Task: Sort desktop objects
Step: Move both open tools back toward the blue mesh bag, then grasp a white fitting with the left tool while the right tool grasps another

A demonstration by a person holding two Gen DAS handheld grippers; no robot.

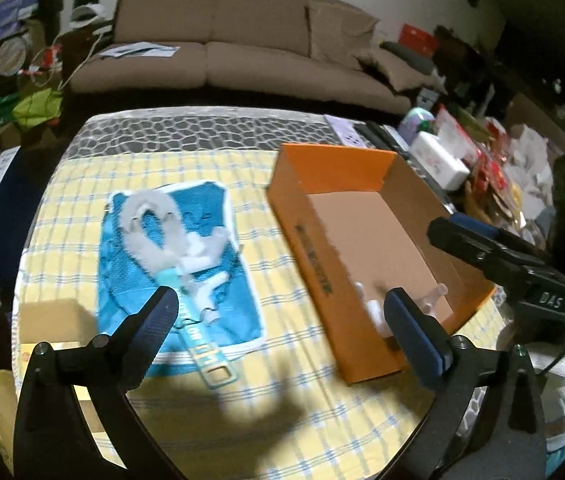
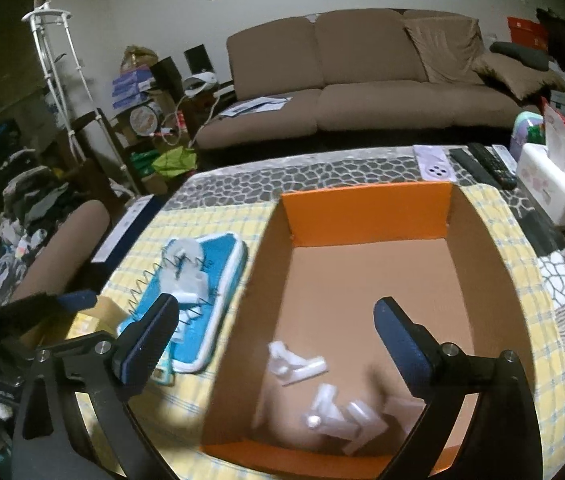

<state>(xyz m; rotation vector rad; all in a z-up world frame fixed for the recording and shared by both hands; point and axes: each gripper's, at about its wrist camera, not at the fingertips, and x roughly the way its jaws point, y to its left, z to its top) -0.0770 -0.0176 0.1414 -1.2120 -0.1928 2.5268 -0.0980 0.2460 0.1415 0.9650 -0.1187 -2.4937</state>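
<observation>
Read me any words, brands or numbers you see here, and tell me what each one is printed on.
"DAS": white letters on the right gripper, seen in the left wrist view.
Black print along the orange box wall: too blurred to read.
White letters on the teal strip on the blue notebook: blurred, unreadable.
Print on the tissue pack: too small to read.

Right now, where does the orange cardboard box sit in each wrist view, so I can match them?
Left wrist: the orange cardboard box lies right of centre, running toward the right finger.
Right wrist: the box fills the centre and lower frame, between the fingers.
Shared landmark: the blue cloth, left of the box in both views.
</observation>
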